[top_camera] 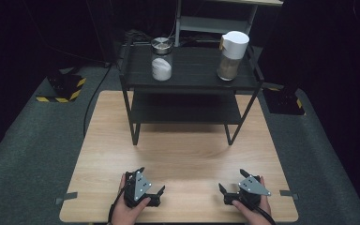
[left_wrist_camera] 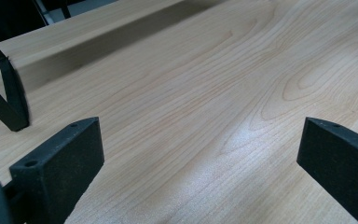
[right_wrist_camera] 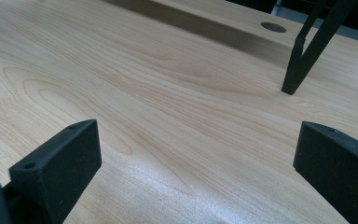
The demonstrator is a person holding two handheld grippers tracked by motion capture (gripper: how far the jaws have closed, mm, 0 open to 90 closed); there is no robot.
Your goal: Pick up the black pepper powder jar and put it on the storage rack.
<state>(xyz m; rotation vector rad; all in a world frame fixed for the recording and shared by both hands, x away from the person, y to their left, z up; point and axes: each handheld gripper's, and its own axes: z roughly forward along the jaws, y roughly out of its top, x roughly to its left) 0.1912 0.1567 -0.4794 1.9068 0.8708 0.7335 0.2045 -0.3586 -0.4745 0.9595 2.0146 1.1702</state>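
Grippers first: both sit at the near edge of the wooden bench (top_camera: pixel 183 154), each held in a hand that comes in from the bottom of the high view. The left gripper (top_camera: pixel 151 180) has its jaws spread wide with nothing between them, and the right gripper (top_camera: pixel 233 180) is the same, wide and empty. Both gripper views back this up, since bare wood grain fills the gap between the black jaws in each.

Nearest stuff to them is the black two-level shelf (top_camera: pixel 190 84) standing at the far half of the bench, well apart from both grippers. On its top level there's a glass jar (top_camera: pixel 161 60) with a metal lid and something white in the lower part, and off to the right a second jar with a white cap (top_camera: pixel 232 55) and brownish contents (can't make out what either one actually holds). The lower level looks dark and I can't tell if anything's on it.

From the left gripper view you catch one shelf leg (left_wrist_camera: pixel 9 100) at the left edge, cut off at the top. The right gripper view shows another leg (right_wrist_camera: pixel 303 60) at upper right, also cut off, plus a dark round spot (right_wrist_camera: pixel 273 27) on the bench farther back that's too small to identify.
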